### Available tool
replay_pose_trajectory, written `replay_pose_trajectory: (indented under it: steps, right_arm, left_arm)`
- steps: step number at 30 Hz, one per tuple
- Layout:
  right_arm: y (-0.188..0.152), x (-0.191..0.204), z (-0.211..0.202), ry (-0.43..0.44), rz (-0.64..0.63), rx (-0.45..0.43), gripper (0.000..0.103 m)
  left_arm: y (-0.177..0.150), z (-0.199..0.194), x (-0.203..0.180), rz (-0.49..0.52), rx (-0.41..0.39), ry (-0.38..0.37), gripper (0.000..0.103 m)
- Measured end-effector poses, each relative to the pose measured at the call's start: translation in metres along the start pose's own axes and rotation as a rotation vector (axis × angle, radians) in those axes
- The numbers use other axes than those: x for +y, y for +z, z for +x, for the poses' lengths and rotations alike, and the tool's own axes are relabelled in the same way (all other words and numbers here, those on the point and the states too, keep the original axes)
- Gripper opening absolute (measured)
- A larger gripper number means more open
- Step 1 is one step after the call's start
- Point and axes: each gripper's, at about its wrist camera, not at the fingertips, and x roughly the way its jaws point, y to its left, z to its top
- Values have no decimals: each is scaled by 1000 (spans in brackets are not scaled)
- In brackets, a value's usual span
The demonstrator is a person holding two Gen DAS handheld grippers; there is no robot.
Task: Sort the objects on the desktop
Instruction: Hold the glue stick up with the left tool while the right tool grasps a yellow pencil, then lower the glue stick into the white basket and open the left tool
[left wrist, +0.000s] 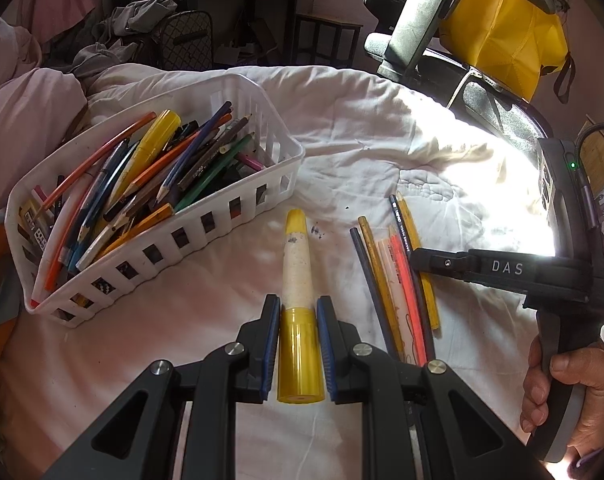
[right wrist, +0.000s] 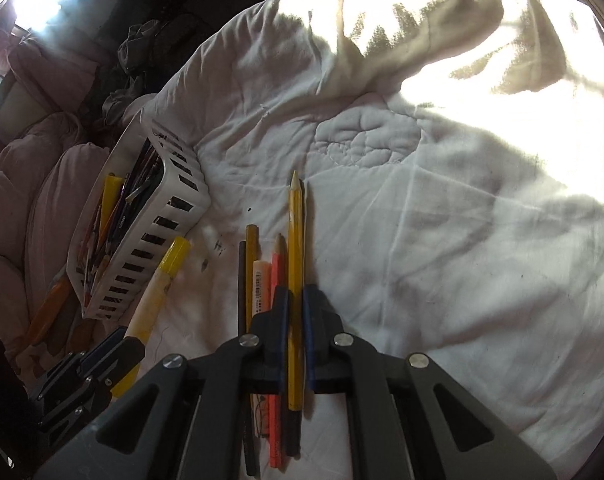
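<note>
Only leftward: full basket [left wrist: 153,216]; left claw [left wrist: 298,312] clamping marker [left wrist: 297,280], right claw [right wrist: 297,300] clamping pencil [right wrist: 295,248].

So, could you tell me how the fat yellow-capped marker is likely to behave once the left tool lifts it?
The marker is probably stiff and light. Its round barrel would likely roll on the quilt if released. Gripped at the cap end by the left tool, its long front may droop slightly.

Harsh blown-out sunlight across the quilt [right wrist: 482,92], dim corners, strong fisheye bending.
</note>
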Motion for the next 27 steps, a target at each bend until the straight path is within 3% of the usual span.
replay_pose_trajectory:
  steps: [6, 18, 27]
  right_arm:
    - [10, 3, -26, 77, 38, -61, 7]
    - [12, 3, -32, 100, 37, -80, 7]
    - [13, 4, -38, 143, 46, -92, 7]
  left_arm:
    - [2, -4, 2, -15, -23, -14, 19]
    - [12, -23, -1, 27, -103, -43, 19]
    - [58, -55, 48, 123, -103, -7, 19]
